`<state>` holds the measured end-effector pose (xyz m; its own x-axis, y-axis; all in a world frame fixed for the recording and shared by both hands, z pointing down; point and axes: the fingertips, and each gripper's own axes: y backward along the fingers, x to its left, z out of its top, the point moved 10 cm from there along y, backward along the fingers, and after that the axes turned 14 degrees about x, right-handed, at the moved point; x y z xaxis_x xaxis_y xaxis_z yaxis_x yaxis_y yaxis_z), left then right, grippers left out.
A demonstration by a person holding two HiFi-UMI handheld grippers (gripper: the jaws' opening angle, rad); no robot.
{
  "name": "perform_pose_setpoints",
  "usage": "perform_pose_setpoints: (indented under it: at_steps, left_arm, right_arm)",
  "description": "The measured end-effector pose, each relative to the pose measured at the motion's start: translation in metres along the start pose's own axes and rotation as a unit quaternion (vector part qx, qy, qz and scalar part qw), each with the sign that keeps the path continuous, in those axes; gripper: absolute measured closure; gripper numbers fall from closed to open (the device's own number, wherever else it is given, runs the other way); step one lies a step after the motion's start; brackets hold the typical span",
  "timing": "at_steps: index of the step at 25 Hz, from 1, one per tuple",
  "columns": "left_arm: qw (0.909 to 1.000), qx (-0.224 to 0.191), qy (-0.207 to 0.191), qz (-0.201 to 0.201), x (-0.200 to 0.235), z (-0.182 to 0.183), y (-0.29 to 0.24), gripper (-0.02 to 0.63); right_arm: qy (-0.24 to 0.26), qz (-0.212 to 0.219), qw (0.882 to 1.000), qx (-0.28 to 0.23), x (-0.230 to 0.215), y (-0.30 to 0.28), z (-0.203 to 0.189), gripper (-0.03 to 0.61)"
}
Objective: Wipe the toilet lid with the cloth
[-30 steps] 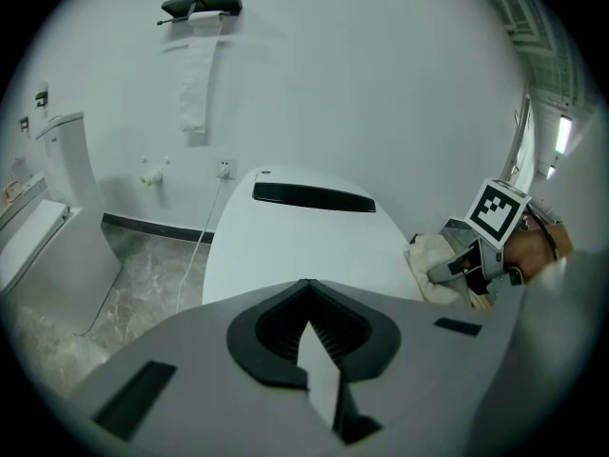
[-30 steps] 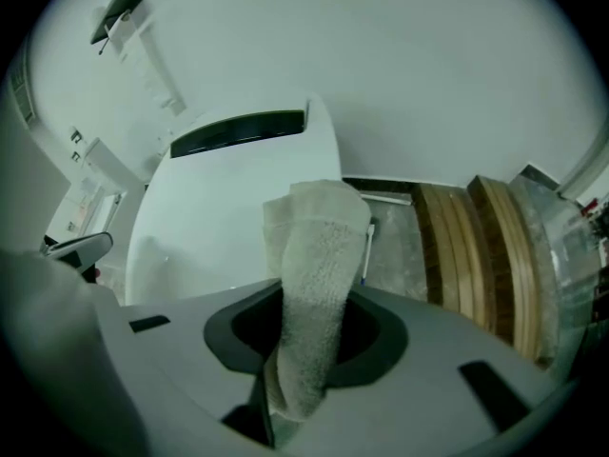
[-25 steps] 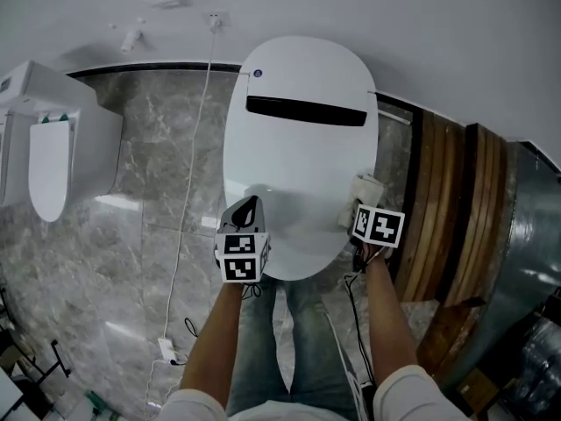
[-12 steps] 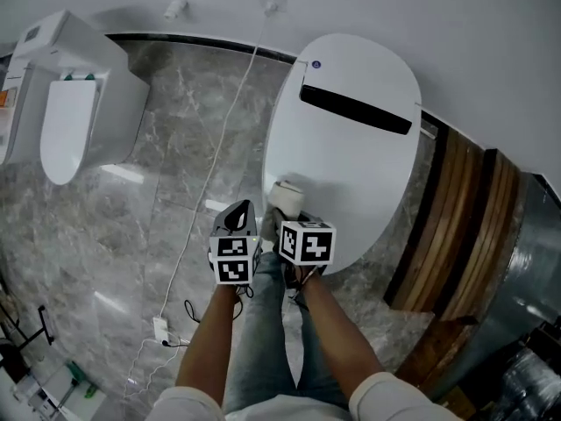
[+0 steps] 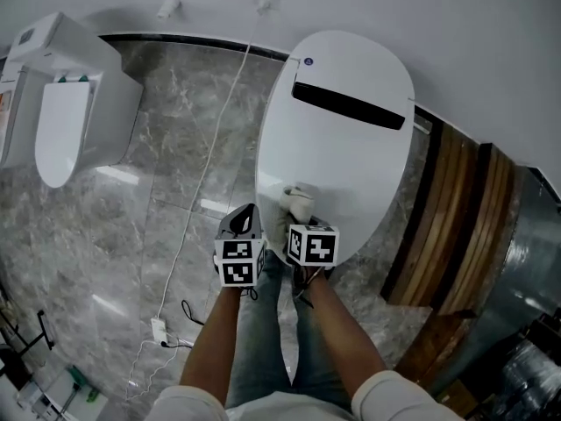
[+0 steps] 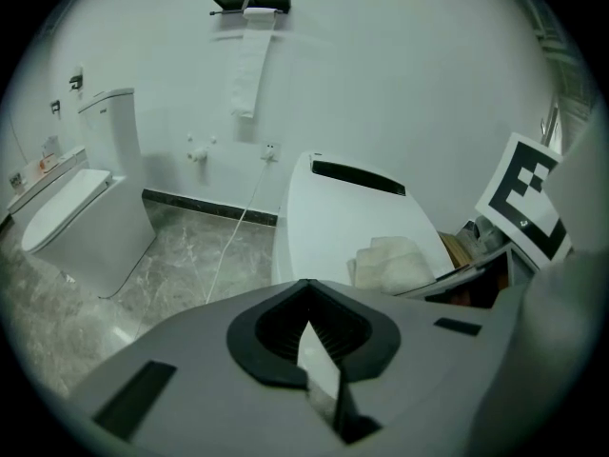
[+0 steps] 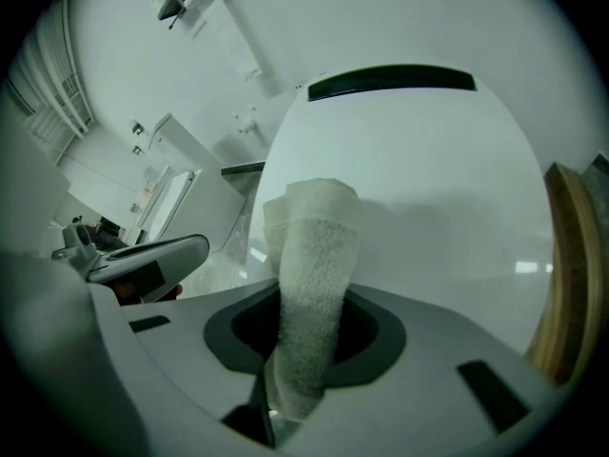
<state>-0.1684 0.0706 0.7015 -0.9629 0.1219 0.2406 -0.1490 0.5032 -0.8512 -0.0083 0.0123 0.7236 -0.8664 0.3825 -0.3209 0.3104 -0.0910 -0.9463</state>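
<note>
Room: grey marble floor point(image 5: 158, 174) under a white wall point(image 5: 456, 24), shot from above by the head camera.
Toilets: two, both white. The near one fills the middle. The second toilet point(image 5: 61, 121) stands at far left against the wall.
Lid point(image 5: 351, 165): one broad white oval, down and shut so the bowl beneath is hidden, with one dark slot point(image 5: 351, 105) near the wall end. The second toilet's lid is down too.
Cloth point(image 5: 298, 203): one, pale and nubby. Its free end lies bunched on the lid's near left part, close to the front rim.
Right gripper point(image 5: 296, 222): jaws pinching the cloth, pointed steeply down at the lid.
Left gripper point(image 5: 247, 210): jaws pressed together and empty, just beside the lid's near left rim and close to the right gripper.
Cable point(image 5: 206, 156): one white lead, running from a wall socket point(image 5: 261, 3) across the floor between the two toilets to a plug block point(image 5: 159, 327) near the person's legs point(image 5: 263, 323).
Open room: bare lid stretches from the cloth to the slot and the right rim. A wide floor strip between the toilets is crossed only by the cable.
Right edge: curved wooden boards point(image 5: 447, 226) sit just beside the lid's right side.
Wall fitting: one paper holder point(image 6: 252, 0) with a strip hanging, seen in the left gripper view.
</note>
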Motion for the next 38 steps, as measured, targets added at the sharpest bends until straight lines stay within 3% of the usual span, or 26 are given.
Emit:
perform_pose_setpoints:
  at_steps: [7, 11, 15, 19, 24, 29, 33, 38]
  left_arm:
    - [0.9994, 0.014, -0.016, -0.027, -0.041, -0.002, -0.016, 0.6]
    - [0.999, 0.02, -0.024, -0.033, -0.055, -0.003, -0.022, 0.6]
    - [0.9987, 0.022, -0.025, -0.037, -0.063, -0.005, -0.023, 0.6]
    - [0.999, 0.023, -0.019, -0.033, -0.059, -0.01, -0.021, 0.6]
    - [0.9995, 0.027, 0.007, -0.014, -0.036, -0.025, -0.01, 0.6]
    - [0.9989, 0.04, 0.023, 0.004, -0.011, -0.04, 0.006, 0.6]
    - [0.9987, 0.043, 0.023, 0.017, 0.007, -0.048, 0.02, 0.6]
    - [0.9979, 0.048, 0.038, 0.022, 0.009, -0.053, 0.022, 0.6]
  right_arm:
    - [-0.056, -0.048, 0.997, -0.012, -0.102, 0.041, -0.027, 0.48]
    - [-0.118, -0.092, 0.989, -0.02, -0.162, 0.062, -0.048, 0.48]
    - [-0.151, -0.105, 0.983, -0.026, -0.188, 0.07, -0.059, 0.48]
    - [-0.135, -0.112, 0.984, -0.041, -0.167, 0.071, -0.056, 0.48]
    - [-0.091, -0.024, 0.994, -0.057, -0.087, 0.05, -0.059, 0.48]
    - [-0.046, 0.049, 0.997, -0.048, -0.007, 0.02, -0.058, 0.482]
    - [-0.016, 0.044, 0.999, -0.013, 0.018, -0.01, -0.066, 0.48]
    - [-0.03, 0.031, 0.999, 0.001, -0.005, -0.014, -0.083, 0.48]
